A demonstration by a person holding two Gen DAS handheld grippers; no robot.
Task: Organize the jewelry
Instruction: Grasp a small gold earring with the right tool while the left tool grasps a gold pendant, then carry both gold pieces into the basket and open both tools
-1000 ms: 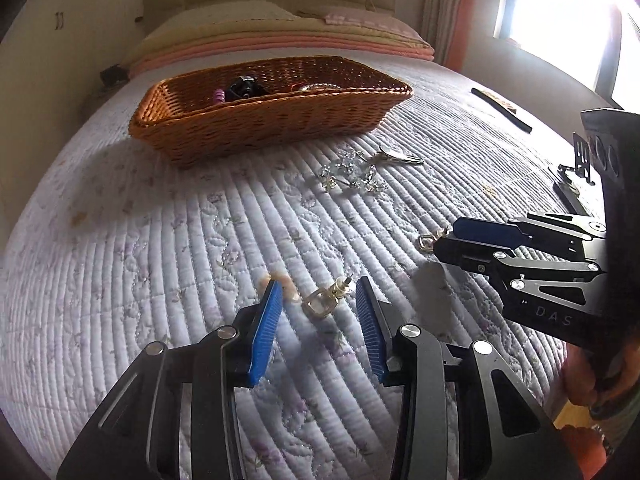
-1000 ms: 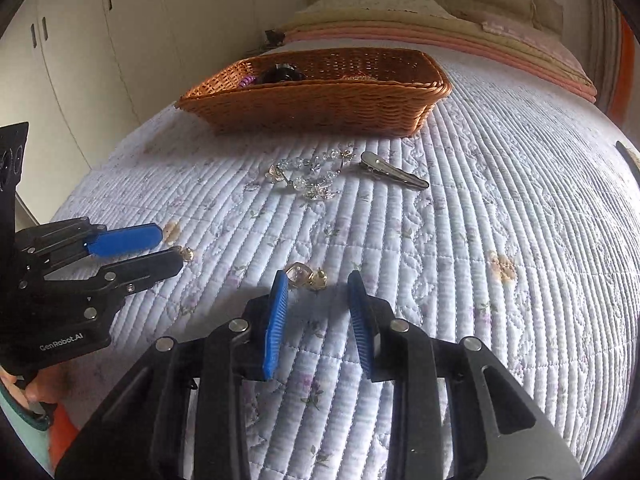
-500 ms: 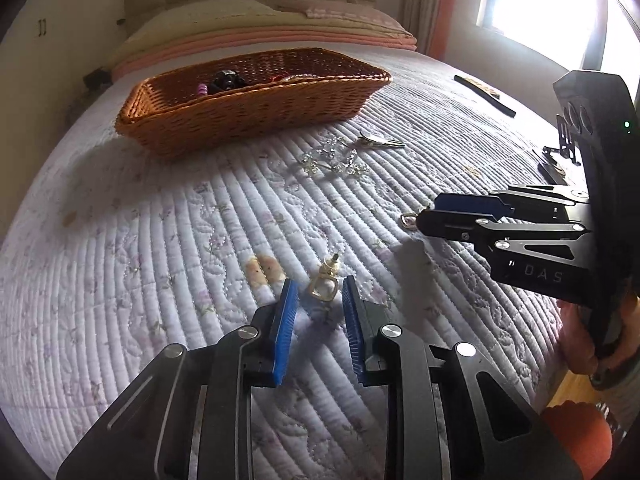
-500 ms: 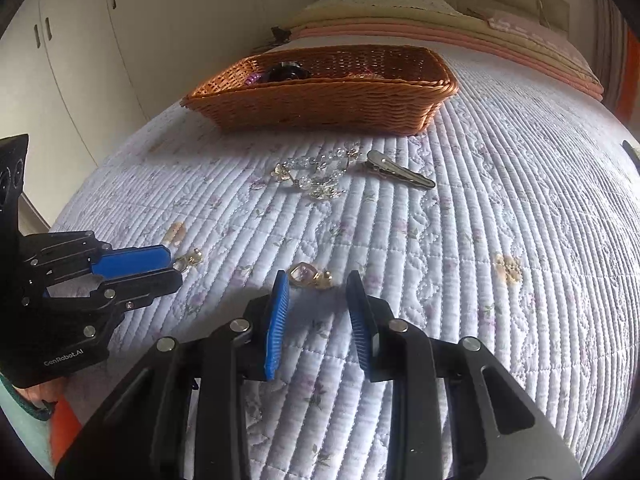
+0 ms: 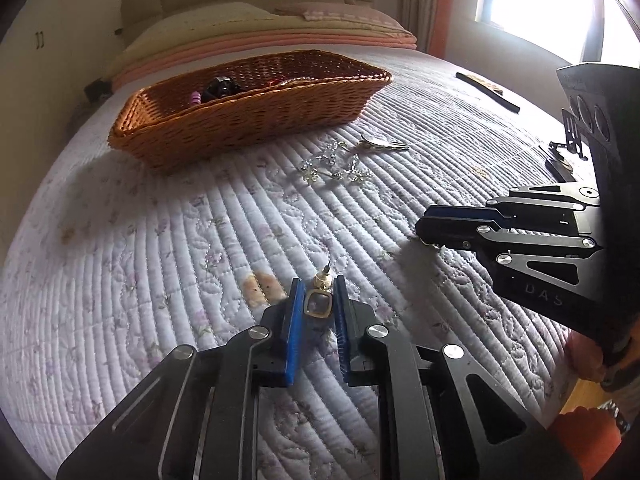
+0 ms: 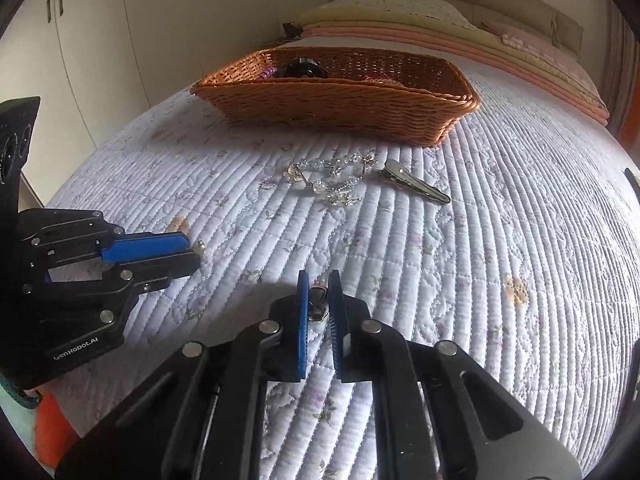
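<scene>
On the quilted bed, my left gripper [image 5: 317, 288] is shut on a gold earring [image 5: 318, 302] with a square drop and pearl top. My right gripper [image 6: 319, 280] is shut on a second gold earring [image 6: 319, 295]. Each gripper shows in the other's view, the left [image 6: 192, 252] with the pearl tip poking out, the right [image 5: 420, 230] low over the quilt. A wicker basket [image 5: 224, 128], also in the right wrist view [image 6: 340, 108], stands further back with a black item and a pink item inside.
A crystal bead bracelet [image 6: 332, 180] and a silver hair clip [image 6: 416, 188] lie in front of the basket; both also show in the left wrist view, the bracelet [image 5: 336, 168] and the clip [image 5: 384, 145]. Pillows lie at the headboard. A dark strip [image 5: 488, 92] lies at the right bed edge.
Both grippers have closed from open onto the earrings that lay between their fingers. Both have moved slightly forward and lower to the quilt.
</scene>
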